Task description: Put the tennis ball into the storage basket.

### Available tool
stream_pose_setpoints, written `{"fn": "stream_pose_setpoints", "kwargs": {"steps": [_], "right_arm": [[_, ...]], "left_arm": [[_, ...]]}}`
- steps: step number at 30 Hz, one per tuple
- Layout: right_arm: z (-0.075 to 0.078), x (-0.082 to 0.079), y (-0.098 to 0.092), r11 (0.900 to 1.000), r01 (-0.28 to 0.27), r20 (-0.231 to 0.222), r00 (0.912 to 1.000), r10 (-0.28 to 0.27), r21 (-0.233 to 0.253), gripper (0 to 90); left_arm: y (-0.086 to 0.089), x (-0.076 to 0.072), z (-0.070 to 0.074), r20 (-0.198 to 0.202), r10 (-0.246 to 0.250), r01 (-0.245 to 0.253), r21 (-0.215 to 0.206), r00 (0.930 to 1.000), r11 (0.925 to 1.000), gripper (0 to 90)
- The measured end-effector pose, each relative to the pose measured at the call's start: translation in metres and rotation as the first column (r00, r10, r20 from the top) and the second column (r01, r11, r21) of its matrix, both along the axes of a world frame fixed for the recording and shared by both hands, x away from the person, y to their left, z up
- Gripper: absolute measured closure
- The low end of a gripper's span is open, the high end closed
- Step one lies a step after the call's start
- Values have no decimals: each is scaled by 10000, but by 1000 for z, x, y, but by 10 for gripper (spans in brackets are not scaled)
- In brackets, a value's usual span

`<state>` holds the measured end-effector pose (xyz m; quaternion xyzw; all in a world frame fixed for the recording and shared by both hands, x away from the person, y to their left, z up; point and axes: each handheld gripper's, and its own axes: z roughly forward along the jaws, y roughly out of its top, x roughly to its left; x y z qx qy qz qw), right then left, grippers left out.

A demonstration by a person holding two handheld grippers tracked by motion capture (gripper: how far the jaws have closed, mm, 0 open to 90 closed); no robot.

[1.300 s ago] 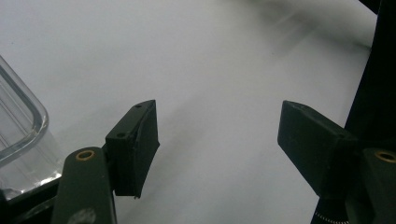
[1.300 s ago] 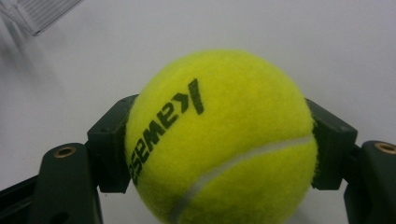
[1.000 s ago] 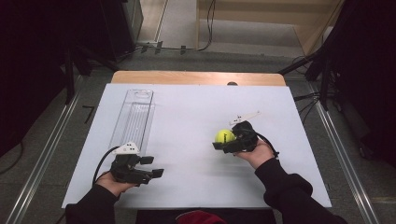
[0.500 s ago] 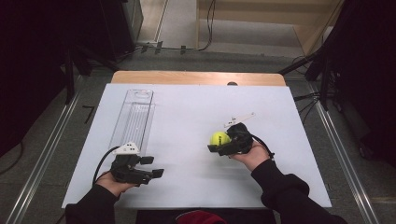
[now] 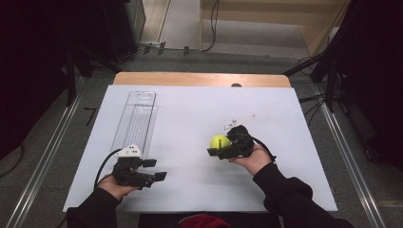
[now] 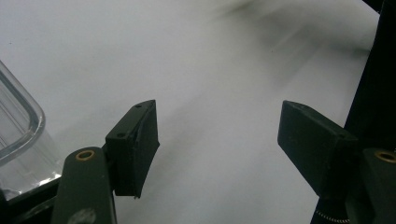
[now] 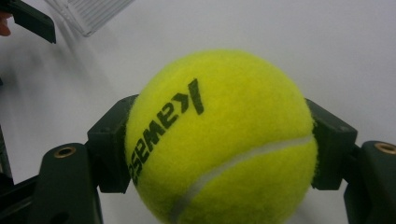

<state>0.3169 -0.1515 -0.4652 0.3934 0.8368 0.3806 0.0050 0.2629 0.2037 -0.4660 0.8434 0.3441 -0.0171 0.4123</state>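
Right now the right gripper (image 5: pixel 219 151) is clamping both jaws on a yellow tennis ball (image 5: pixel 220 141) above the table's (image 5: pixel 190 114) right half, apparently to carry it. Near the front-left corner, the left gripper (image 5: pixel 156 170) is waiting wide open and empty beside the clear plastic tray (image 5: pixel 138 118).

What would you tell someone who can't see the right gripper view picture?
A bright yellow tennis ball with black lettering sits squeezed between two black tongs, one pad on each side. Behind it lies a plain white table.

Yellow tennis ball (image 7: pixel 219 140), black lettering, white seam.
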Motion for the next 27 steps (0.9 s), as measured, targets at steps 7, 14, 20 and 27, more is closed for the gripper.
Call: {"fn": "stream_pose_setpoints", "kwargs": {"steps": [7, 14, 20, 27], "right_arm": [[2, 1, 9, 9999, -156, -7, 9999, 156, 49, 234], [4, 5, 18, 9997, -204, -5, 9998, 204, 119, 234], [5, 9, 26, 9995, -244, -3, 9997, 244, 179, 234], [9, 12, 34, 9992, -311, 69, 9995, 309, 252, 234]], "left_arm": [[0, 0, 0, 8, 2, -2, 3, 10000, 10000, 297], [0, 0, 0, 9, 9, -9, 1, 10000, 10000, 297], [0, 0, 0, 4, 12, -12, -12, 10000, 10000, 297], [0, 1, 0, -12, 2, -2, 38, 10000, 10000, 297]]}}
